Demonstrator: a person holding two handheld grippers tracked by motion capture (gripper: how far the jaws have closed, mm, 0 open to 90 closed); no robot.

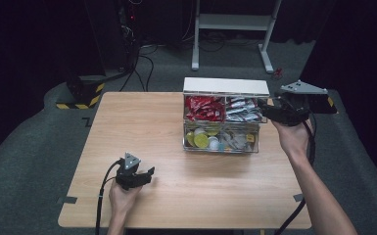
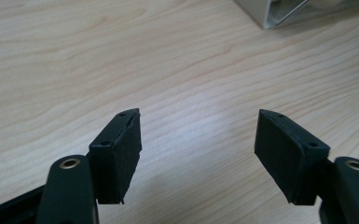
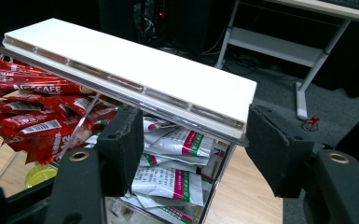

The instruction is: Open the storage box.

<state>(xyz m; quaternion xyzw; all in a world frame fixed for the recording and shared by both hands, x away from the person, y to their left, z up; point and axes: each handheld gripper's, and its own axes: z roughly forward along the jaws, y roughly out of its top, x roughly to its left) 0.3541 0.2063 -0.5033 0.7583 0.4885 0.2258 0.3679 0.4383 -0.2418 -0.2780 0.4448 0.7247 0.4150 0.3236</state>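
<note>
Two matte black tongs [image 3: 193,154] straddle clear acrylic box [image 3: 210,198].

A wooden table [image 1: 142,122] lies under both tongs. On the grey carpet [image 1: 29,142] well beyond the left tongs sits a black-and-yellow striped block [image 1: 81,94] with black cables [image 1: 139,68] nearby. Past the right tongs stands a white frame [image 1: 235,22], a small red thing [image 3: 313,122] at its foot.

"NESCAFE" on red sachets [image 3: 37,100]

Black left hand-held gripper [image 1: 150,172], right hand-held gripper [image 1: 263,108]; grey triangular plates, black cables, brass-ringed screw holes.
</note>
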